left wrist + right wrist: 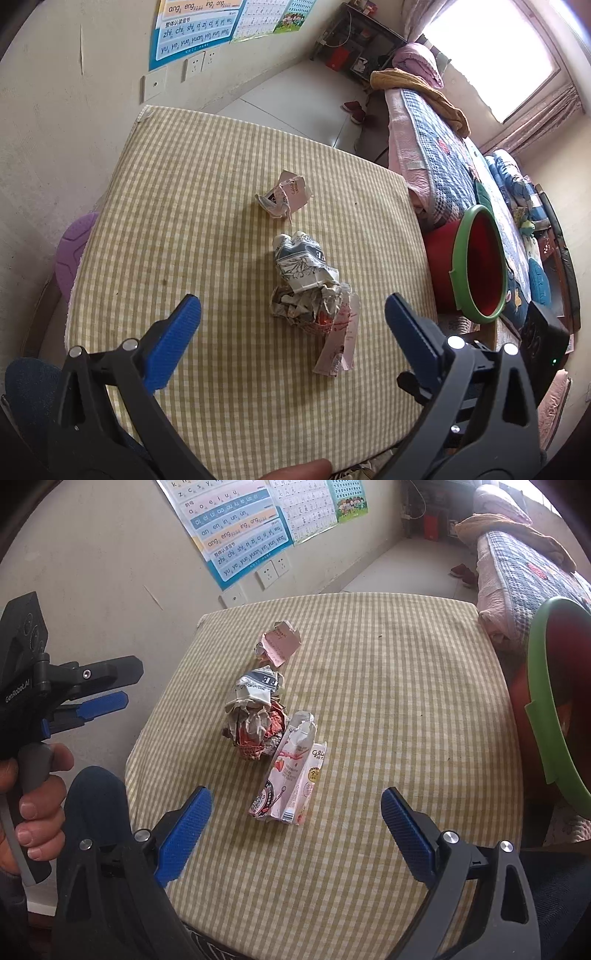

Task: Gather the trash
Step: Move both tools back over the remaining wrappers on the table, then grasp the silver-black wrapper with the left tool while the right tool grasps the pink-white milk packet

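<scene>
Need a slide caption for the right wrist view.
Open right gripper above a flattened pink carton, crumpled paper behind it on a checked table.

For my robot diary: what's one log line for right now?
left gripper: open | right gripper: open | trash: on table | bin: beside

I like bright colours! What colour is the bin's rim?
Green, around the red bin; the left wrist view shows it best.

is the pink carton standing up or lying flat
Lying flat. The pink drink carton is crushed and rests on its side on the checked tablecloth, beside the crumpled paper wad.
</scene>
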The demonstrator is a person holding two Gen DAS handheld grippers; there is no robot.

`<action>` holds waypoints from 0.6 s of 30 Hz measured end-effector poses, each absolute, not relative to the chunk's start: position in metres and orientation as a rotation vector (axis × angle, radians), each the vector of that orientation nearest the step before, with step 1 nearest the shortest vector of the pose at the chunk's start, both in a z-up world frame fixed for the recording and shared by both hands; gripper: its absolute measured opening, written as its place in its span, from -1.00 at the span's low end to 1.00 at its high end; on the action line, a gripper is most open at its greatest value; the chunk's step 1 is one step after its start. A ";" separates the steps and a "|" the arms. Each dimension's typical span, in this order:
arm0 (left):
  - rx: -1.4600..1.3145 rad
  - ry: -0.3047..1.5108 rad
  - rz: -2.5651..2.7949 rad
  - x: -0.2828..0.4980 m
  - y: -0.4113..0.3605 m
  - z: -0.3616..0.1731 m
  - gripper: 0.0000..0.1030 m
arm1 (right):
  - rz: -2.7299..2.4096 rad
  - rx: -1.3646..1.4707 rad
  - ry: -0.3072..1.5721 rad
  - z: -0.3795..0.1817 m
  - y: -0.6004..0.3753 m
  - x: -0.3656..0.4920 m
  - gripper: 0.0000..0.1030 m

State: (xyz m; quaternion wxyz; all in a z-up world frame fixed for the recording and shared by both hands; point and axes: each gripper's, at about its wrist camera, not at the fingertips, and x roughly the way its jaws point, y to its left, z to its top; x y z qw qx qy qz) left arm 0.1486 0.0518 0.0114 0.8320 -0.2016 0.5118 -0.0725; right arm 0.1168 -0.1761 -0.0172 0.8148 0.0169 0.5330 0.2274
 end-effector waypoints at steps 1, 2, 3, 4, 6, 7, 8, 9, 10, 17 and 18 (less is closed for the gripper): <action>-0.433 1.097 -0.157 0.153 0.052 0.007 0.89 | 0.492 0.036 1.149 -0.021 -0.172 0.119 0.74; -0.436 1.107 -0.161 0.157 0.051 0.003 0.89 | 0.502 0.034 1.159 -0.025 -0.167 0.120 0.74; -0.436 1.116 -0.166 0.161 0.049 0.000 0.89 | 0.510 0.027 1.166 -0.028 -0.162 0.122 0.74; -0.432 1.125 -0.171 0.165 0.047 -0.003 0.89 | 0.518 0.022 1.173 -0.032 -0.157 0.124 0.74; -0.410 1.152 -0.174 0.174 0.042 -0.009 0.89 | 0.538 0.024 1.190 -0.039 -0.148 0.128 0.74; -0.403 1.163 -0.171 0.178 0.040 -0.013 0.89 | 0.547 0.019 1.196 -0.042 -0.144 0.129 0.74; -0.402 1.171 -0.171 0.182 0.039 -0.017 0.89 | 0.553 0.010 1.201 -0.045 -0.138 0.130 0.74; -0.405 1.179 -0.171 0.186 0.039 -0.020 0.89 | 0.558 0.005 1.207 -0.048 -0.134 0.131 0.74; -0.409 1.186 -0.170 0.190 0.039 -0.024 0.89 | 0.560 0.005 1.213 -0.052 -0.131 0.133 0.74; -0.402 1.244 -0.171 0.219 0.033 -0.044 0.89 | 0.568 -0.003 1.248 -0.070 -0.117 0.142 0.74; -0.390 1.250 -0.173 0.221 0.031 -0.046 0.89 | 0.566 -0.008 1.253 -0.072 -0.116 0.143 0.74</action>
